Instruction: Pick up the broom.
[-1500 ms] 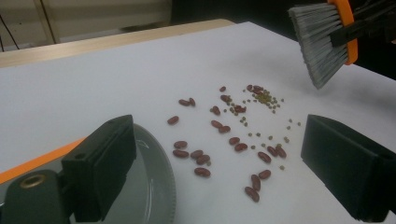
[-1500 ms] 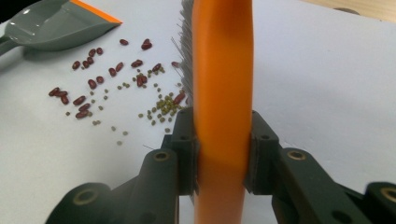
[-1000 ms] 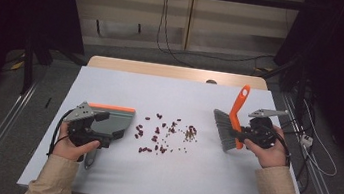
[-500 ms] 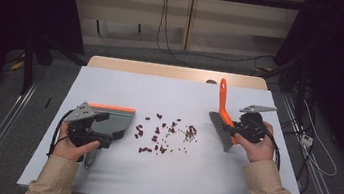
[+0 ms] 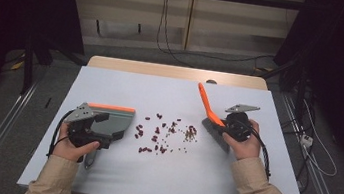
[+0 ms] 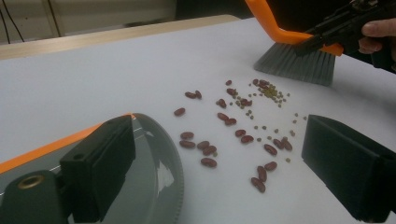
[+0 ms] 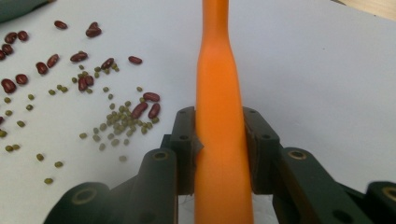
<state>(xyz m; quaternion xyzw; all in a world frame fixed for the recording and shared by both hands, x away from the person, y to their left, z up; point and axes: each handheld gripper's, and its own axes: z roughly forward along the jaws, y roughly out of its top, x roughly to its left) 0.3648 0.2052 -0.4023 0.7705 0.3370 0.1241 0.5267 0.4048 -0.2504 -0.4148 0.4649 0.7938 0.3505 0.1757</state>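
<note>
the right gripper (image 7: pixel 219 140) is clenched on the orange brush handle (image 7: pixel 217 93), bristles (image 5: pixel 215 133) on the table (image 5: pixel 126 83) right of the beans (image 5: pixel 165 134); left gripper (image 5: pixel 86 128) grasps the dustpan (image 5: pixel 116 122), far left.

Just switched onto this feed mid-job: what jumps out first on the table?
The scatter of red beans and small green beans at the middle of the white table catches the eye first. Right of it, the right gripper clamps the bright orange handle of a grey-bristled brush, bristles down beside the pile. To the left, the left gripper is at a grey dustpan with an orange edge.
</note>
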